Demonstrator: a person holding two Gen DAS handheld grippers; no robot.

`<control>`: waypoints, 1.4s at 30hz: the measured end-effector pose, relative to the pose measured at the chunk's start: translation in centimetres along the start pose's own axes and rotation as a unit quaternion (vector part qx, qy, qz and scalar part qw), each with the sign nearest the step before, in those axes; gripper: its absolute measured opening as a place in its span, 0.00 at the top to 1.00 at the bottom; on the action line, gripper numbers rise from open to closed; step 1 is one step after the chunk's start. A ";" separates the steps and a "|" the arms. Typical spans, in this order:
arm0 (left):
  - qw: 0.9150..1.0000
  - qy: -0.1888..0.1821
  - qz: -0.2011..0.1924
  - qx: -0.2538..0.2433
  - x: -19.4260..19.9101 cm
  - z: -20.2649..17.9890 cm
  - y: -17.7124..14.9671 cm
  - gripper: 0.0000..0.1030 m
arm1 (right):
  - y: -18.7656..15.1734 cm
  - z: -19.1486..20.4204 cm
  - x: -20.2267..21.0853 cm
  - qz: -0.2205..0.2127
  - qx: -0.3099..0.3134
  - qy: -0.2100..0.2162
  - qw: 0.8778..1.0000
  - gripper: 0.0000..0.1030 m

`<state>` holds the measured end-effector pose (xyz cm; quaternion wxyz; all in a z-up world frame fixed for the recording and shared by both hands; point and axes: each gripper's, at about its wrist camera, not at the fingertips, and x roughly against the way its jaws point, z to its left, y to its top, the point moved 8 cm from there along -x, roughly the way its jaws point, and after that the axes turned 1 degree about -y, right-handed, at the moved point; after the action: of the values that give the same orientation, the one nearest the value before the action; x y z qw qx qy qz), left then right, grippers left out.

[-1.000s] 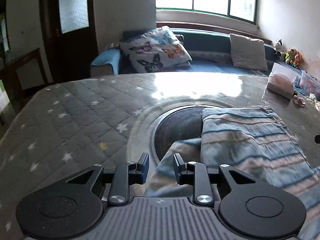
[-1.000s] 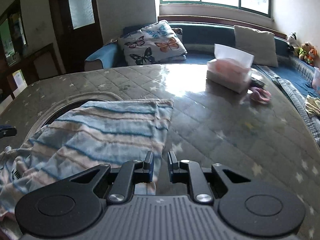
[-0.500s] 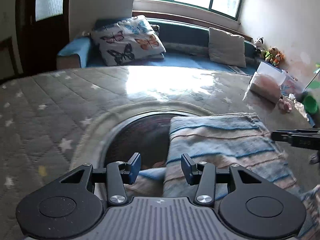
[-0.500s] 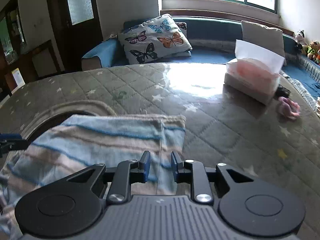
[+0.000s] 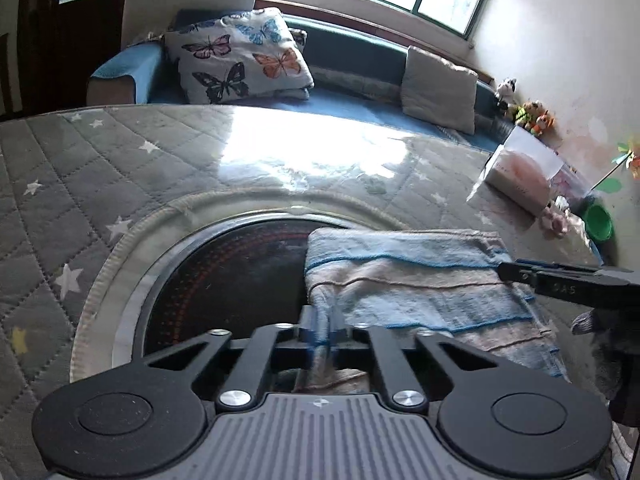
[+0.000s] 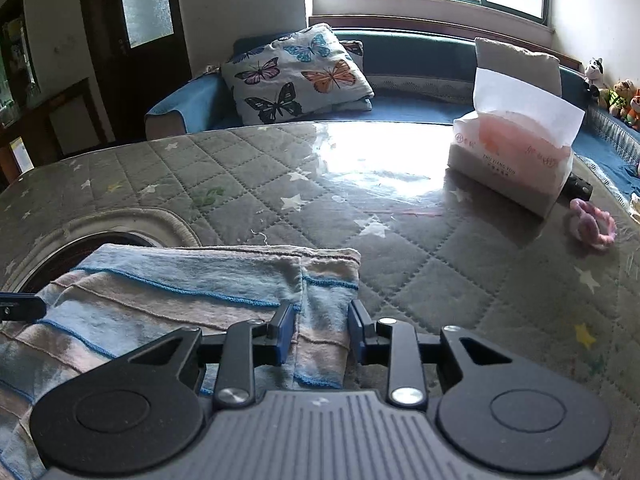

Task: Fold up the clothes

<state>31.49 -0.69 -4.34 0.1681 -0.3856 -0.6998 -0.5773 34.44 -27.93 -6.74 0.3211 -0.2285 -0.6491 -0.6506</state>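
A blue, pink and grey striped garment (image 5: pixel 416 284) lies folded on the quilted star-pattern table (image 5: pixel 80 168), partly over a dark round glass inset (image 5: pixel 224 276). My left gripper (image 5: pixel 322 326) is shut on the garment's near left edge. My right gripper (image 6: pixel 322 330) is open, its fingers on either side of the garment's right end (image 6: pixel 324 300), low over the cloth. The right gripper's finger also shows in the left wrist view (image 5: pixel 560 282), above the garment's right side.
A tissue pack (image 6: pixel 516 156) stands at the back right of the table, with a pink ring (image 6: pixel 592 226) beside it. A green bowl (image 5: pixel 598 222) sits at the far right. A sofa with a butterfly pillow (image 6: pixel 300 72) lies behind the table.
My left gripper has closed on the garment's left edge; it was open before. My right gripper has opened wider and moved forward along the garment's right end.
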 end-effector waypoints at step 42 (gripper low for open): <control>0.996 0.031 0.049 -0.068 1.1 -0.1 -2.5 0.71 | -0.2 -1.7 0.4 -0.005 -0.034 0.018 0.999 0.67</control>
<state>28.92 -0.49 -5.22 0.1914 -0.4115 -0.6339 -0.6262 34.27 -29.70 -6.66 0.3217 -0.2241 -0.6217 -0.6781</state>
